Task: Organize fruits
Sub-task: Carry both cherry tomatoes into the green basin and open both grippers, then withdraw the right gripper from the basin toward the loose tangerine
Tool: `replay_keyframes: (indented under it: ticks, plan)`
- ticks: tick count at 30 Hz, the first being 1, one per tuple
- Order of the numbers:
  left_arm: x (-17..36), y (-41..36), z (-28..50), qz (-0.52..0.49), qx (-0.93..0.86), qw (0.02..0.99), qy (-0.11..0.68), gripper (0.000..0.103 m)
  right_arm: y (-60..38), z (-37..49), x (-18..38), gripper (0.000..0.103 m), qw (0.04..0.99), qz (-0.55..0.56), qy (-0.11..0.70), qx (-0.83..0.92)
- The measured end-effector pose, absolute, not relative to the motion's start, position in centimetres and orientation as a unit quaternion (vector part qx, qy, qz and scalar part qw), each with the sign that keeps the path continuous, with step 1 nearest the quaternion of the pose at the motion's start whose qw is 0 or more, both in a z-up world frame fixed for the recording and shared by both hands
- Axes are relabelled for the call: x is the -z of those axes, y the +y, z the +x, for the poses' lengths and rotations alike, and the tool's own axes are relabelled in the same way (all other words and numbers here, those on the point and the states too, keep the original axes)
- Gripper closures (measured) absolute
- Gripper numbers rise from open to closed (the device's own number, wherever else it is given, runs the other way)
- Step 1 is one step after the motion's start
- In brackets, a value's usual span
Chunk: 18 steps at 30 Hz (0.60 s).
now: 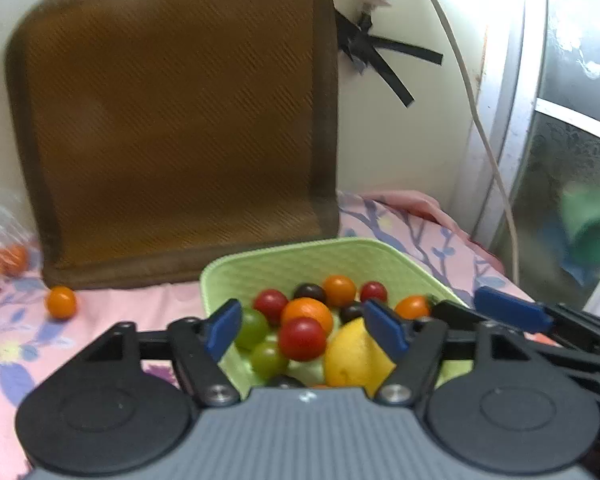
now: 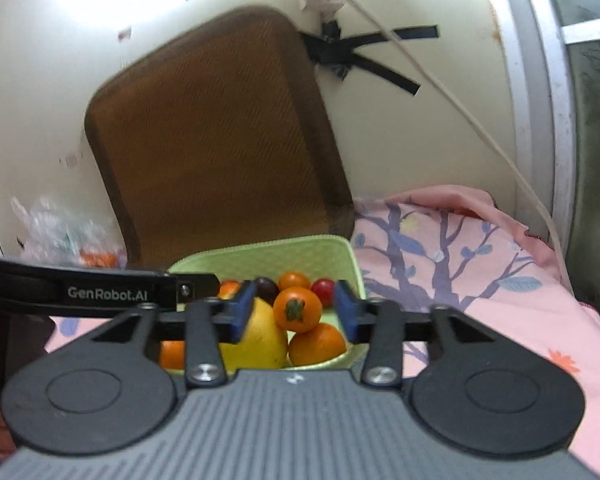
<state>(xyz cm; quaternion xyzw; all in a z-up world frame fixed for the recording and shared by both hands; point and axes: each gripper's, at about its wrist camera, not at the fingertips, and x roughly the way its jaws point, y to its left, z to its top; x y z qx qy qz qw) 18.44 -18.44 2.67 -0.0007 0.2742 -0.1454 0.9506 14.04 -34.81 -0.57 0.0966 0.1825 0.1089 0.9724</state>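
Left wrist view is showing the left gripper (image 1: 306, 330) hovering with jaws apart and nothing between them, over the green basket (image 1: 260, 264) of small tomatoes (image 1: 302, 338), grapes (image 1: 252, 328) and a lemon (image 1: 352, 354). One orange tomato (image 1: 61, 302) is lying on the pink floral cloth (image 1: 112, 308). The right gripper (image 2: 296, 312) is likewise standing parted and gripping nothing, above the same basket.
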Motion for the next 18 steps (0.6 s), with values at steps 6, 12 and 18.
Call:
replay_keyframes:
  ticks: [6,12,18]
  plan:
    - [-4.8,-16.3,15.7,-0.014,0.135,0.964,0.229,0.013,-34.3,12.8,0.0,0.051,0.981,0.082,0.145,-0.103]
    - [-6.4,-12.1,11.8,-0.028,0.111,0.977,0.183,0.009,-34.0,12.3,-0.3,0.051,0.988,0.067,0.114,-0.086]
    - [-4.4,-6.8,7.9,0.014,0.03,0.984,0.175,0.006,-35.1,12.5,-0.3,0.051,0.99,0.085,0.105,-0.033]
